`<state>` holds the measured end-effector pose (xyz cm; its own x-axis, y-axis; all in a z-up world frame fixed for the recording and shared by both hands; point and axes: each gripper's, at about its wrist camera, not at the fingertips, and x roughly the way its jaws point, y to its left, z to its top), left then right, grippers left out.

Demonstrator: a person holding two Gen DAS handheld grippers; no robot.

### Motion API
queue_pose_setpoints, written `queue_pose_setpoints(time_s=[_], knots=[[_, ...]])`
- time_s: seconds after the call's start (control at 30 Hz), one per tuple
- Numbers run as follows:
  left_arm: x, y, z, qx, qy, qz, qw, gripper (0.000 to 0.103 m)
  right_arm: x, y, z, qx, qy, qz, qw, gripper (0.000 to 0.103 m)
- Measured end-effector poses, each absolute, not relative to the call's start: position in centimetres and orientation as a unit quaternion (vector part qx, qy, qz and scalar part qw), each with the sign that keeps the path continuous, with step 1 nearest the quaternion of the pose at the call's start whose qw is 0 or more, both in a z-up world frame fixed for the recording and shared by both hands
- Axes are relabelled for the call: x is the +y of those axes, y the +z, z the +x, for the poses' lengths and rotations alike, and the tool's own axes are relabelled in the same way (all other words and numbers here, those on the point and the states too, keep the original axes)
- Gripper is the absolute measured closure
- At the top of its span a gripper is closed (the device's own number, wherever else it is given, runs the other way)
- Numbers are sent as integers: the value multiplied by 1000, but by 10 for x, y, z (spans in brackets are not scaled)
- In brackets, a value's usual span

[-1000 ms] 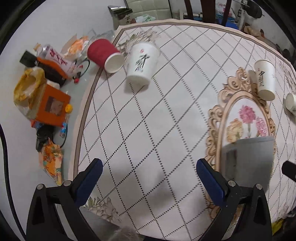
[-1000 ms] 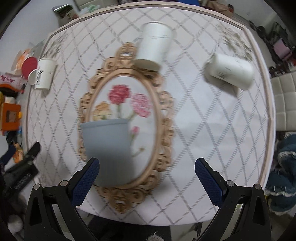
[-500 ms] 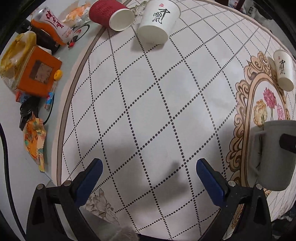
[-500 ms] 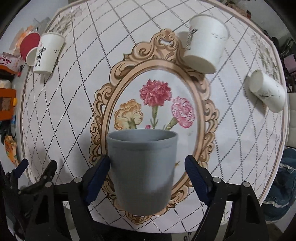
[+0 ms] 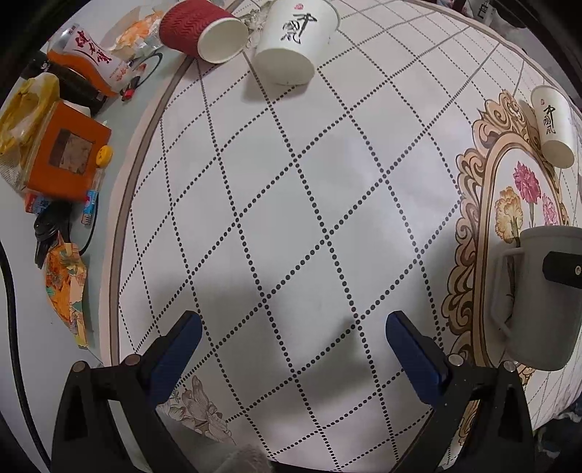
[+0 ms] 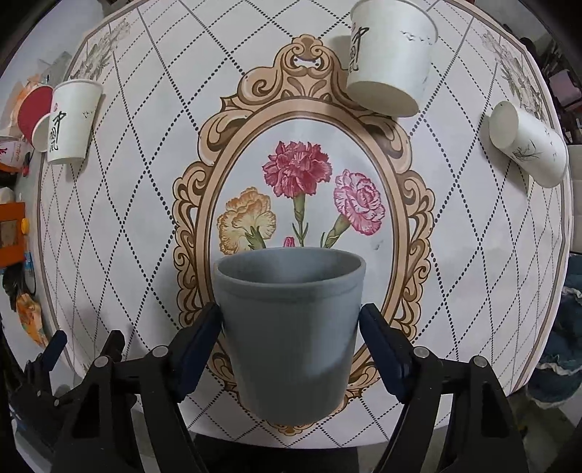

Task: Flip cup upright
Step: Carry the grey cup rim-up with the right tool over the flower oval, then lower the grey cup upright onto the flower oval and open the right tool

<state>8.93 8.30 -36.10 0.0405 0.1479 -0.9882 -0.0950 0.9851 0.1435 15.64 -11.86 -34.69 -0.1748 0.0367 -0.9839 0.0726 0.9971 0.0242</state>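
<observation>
L gripper (image 5: 291, 349) spread wide w/ nothing in it over the tablecloth (image 5: 291, 218), red cup (image 5: 202, 31) on its side far left showing bare white inside, R gripper (image 6: 289, 344) clamped on grey cup (image 6: 289, 327), mouth up, interior hidden.

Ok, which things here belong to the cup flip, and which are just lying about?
Job:
- grey cup, mouth up, between the jaws of the right gripper
- left gripper, open, holding nothing

Lying about:
- three white paper cups
- red cup
- orange box
- snack wrappers
- table
</observation>
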Motion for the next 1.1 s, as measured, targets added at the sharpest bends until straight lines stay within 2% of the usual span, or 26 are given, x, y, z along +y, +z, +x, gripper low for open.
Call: queue_pose_setpoints(time_s=[0.3,0.83,1.1], knots=[[99,-366,95,699,82,18,710,0,-118,-339,155,746,-4,54,664,22],[142,-376,142,703,94,-10,705,0,-115,-289,161,549,-35,87,830,22],[125,-378,118,696,85,12,712,0,-105,-304,138,527,-30,55,847,23]])
